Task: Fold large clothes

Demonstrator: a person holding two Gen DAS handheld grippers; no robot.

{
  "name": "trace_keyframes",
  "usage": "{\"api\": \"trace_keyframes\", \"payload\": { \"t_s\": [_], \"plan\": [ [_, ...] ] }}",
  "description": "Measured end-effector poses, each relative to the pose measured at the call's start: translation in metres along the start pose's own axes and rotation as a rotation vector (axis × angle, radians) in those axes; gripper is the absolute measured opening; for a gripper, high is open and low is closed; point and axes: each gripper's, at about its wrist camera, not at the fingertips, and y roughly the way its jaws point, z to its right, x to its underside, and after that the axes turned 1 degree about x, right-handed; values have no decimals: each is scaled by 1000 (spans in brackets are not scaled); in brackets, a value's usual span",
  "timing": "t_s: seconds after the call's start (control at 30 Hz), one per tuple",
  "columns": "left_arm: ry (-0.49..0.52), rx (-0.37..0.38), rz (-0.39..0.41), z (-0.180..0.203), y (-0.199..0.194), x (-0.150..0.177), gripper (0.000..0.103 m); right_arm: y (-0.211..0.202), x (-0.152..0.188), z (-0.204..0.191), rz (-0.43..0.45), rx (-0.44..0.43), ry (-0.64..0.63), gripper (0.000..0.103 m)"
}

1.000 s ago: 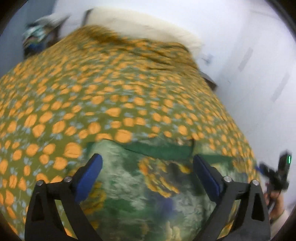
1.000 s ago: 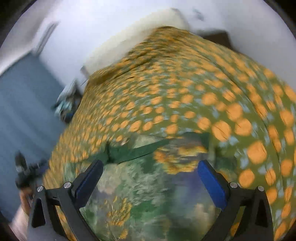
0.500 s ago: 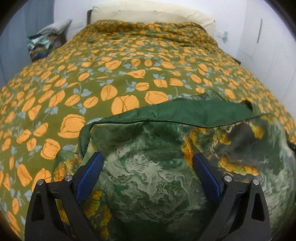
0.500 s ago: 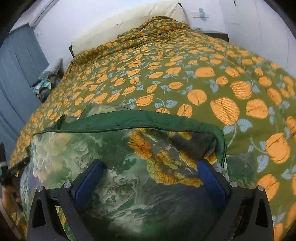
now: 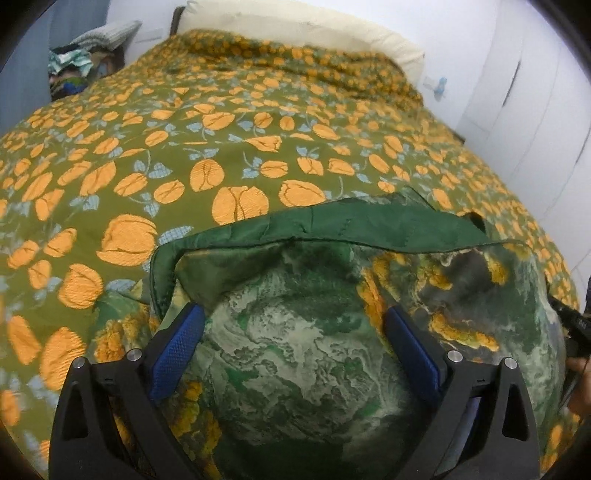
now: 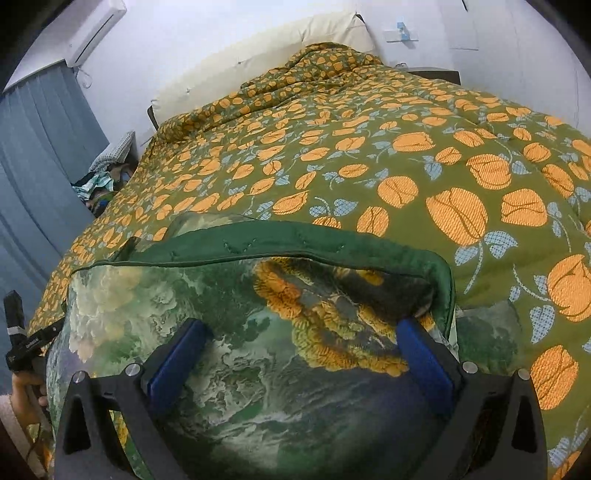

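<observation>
Smoothing the folded garment at the bed's near edge; left gripper and right gripper gape empty, so regrasping its corners probably comes next.

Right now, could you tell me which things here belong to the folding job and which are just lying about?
For the job:
green printed garment
left gripper
right gripper

Lying about:
bedspread
pillow
clothes pile

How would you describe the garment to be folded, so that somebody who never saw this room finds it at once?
Find the large bed covered by an olive bedspread with orange flowers. At its near end lies the garment, directly in front of both open hand-held grippers. Unlike the bedspread, it has a marbled green, white and yellow print and a plain dark green band along its far edge.
</observation>
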Motion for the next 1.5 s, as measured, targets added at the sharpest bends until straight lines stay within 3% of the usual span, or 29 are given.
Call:
{"api": "trace_keyframes", "payload": {
  "t_s": [0.07, 0.17, 0.23, 0.3, 0.37, 0.43, 0.5, 0.53, 0.6, 0.63, 0.73, 0.8, 0.83, 0.87, 0.93, 1.0, 1.07, 1.13, 1.23, 1.33, 1.37, 1.43, 1.5],
  "plan": [
    [9, -17, -24, 12, -26, -10, 97, -1, -2, 0, -11, 1, -1, 103],
    [30, 72, 48, 39, -82, -17, 97, -8, -11, -2, -43, 0, 9, 103],
    [121, 128, 110, 78, -114, -18, 101, -23, -19, -6, -41, -2, 20, 103],
    [227, 154, 117, 120, -121, -12, 102, -49, -26, -11, -9, -18, 33, 103],
    [351, 141, 76, 161, -103, 4, 102, -79, -29, -19, 22, -59, 33, 102],
    [419, 43, -9, 181, -62, 23, 102, -114, -25, -31, 53, -85, -1, 103],
    [400, -48, -220, 176, 8, 48, 103, -144, -13, -38, 73, -93, -37, 102],
    [376, -32, -233, 170, 22, 55, 103, -161, -1, -39, 88, -98, -40, 103],
    [363, -7, -150, 166, 17, 57, 103, -178, 18, -34, 104, -91, -20, 103],
    [355, -13, -147, 167, 12, 56, 103, -186, 34, -26, 111, -74, 1, 103],
    [358, -39, -127, 175, -20, 53, 101, -190, 73, 3, 123, 3, 82, 103],
    [376, 16, -52, 182, -58, 56, 101, -188, 91, 25, 111, 54, 158, 103],
    [384, 43, -22, 185, -70, 60, 102, -183, 93, 38, 75, 53, 225, 103],
    [392, 69, 6, 188, -82, 66, 102, -183, 89, 52, 80, 18, 305, 103],
    [393, 109, 33, 193, -88, 79, 103, -185, 85, 61, 126, -4, 341, 103],
    [386, 173, -29, 202, -64, 100, 103, -177, 81, 61, 105, -16, 339, 103],
    [413, 154, -163, 208, -25, 117, 103, -164, 87, 64, 58, -67, 379, 103],
    [481, 118, -143, 213, -16, 126, 103, -148, 95, 69, -9, -101, 429, 103],
    [471, 138, -175, 217, -33, 113, 102, -123, 103, 79, -87, -156, 500, 103],
    [425, 219, -164, 223, -67, 81, 100, -118, 95, 73, -49, -226, 496, 52],
    [407, 277, -148, 229, -84, 64, 100, -122, 89, 64, -31, -199, 456, 44],
    [403, 370, -150, 245, -104, 44, 100, -139, 79, 42, 23, -180, 368, 39],
    [423, 482, -203, 276, -120, 24, 100, -167, 70, 5, 107, -159, 245, 38]
  ]
}}
